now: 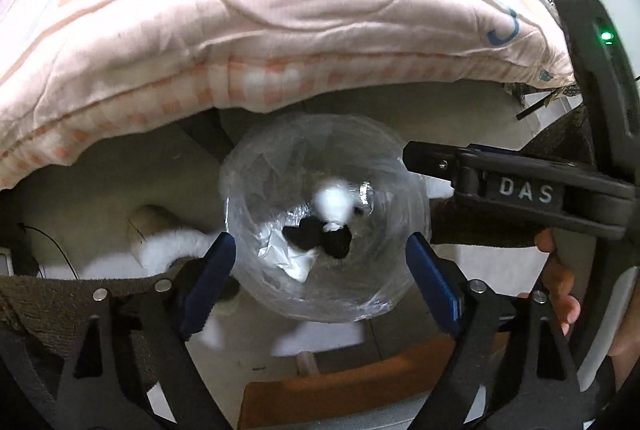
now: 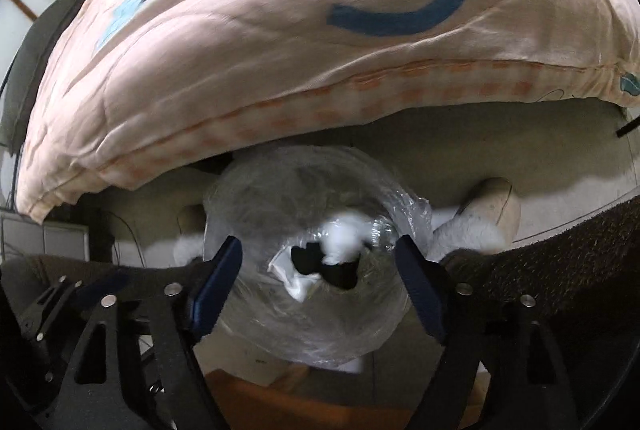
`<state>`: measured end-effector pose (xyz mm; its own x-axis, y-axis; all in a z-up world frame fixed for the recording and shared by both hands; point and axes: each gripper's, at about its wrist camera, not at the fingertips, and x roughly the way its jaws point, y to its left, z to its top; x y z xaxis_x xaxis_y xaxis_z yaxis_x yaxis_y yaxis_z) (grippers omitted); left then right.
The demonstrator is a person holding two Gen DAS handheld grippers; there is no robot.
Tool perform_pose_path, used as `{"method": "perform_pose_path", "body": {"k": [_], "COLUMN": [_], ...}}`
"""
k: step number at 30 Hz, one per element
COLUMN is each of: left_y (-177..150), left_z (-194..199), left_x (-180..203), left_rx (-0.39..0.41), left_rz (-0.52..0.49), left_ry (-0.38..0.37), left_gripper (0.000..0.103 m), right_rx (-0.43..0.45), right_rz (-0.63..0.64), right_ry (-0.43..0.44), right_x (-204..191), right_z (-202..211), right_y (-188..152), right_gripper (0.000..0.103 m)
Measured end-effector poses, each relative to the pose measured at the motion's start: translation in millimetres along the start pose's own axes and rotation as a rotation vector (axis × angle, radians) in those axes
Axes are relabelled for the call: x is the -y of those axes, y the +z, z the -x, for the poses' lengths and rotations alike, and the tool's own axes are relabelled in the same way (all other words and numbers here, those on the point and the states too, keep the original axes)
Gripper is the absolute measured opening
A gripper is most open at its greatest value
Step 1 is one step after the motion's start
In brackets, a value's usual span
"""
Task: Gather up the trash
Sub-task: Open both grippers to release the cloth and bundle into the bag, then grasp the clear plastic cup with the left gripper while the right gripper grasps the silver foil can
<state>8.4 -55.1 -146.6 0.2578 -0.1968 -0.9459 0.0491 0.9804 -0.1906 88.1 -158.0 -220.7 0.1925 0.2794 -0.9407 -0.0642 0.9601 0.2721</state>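
Left wrist: bin (image 1: 256, 270) (lined) with trash (image 1: 334, 203)

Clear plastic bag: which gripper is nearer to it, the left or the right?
Right, but only narrowly. The right gripper reaches the rim of the clear plastic bag with its tip; the left gripper frames it with open jaws, seemingly slightly back.

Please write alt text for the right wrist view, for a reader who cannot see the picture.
The right gripper, jaws open, is above the round mouth of a clear plastic trash bag holding white and black scraps. Behind it, a peach quilt with a blue print hangs over the bed's edge.
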Motion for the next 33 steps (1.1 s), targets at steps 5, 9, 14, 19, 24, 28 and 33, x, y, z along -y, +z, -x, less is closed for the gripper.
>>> {"method": "perform_pose_path", "body": {"k": [5,9,14,19,24,28,33], "left_y": [1.6,1.6,2.7,2.4,7.2,15.6,32.4], "left_z": [6.8,13.2,26.3,41.8,53.2,59.1,65.6], "left_x": [0.7,6.6,9.8,9.7,9.6,9.7,7.7], "left_rx": [0.037,0.074,0.126,0.196,0.261,0.318,0.351], "left_rz": [-0.017,-0.034,-0.05,-0.058,-0.063,-0.091,-0.135], "left_ry": [0.008,0.017,-0.004,-0.027,-0.074,-0.069,-0.089], "left_gripper": [0.09,0.09,0.092,0.095,0.097,0.097,0.097], "right_rx": [0.021,0.044,0.083,0.157,0.241,0.323,0.408], "right_rz": [0.003,0.013,0.043,0.085,0.101,0.127,0.164], "right_ry": [-0.01,-0.016,-0.014,0.003,0.022,0.037,0.03], "right_x": [3.3,0.0,-6.2,-13.3,-14.1,-15.3,-14.6], "right_z": [3.1,10.7,26.1,48.9,73.9,96.4,120.0], "right_y": [1.4,0.9,3.6,6.5,13.9,26.1,50.8], "right_gripper": [0.085,0.086,0.086,0.086,0.086,0.086,0.086]}}
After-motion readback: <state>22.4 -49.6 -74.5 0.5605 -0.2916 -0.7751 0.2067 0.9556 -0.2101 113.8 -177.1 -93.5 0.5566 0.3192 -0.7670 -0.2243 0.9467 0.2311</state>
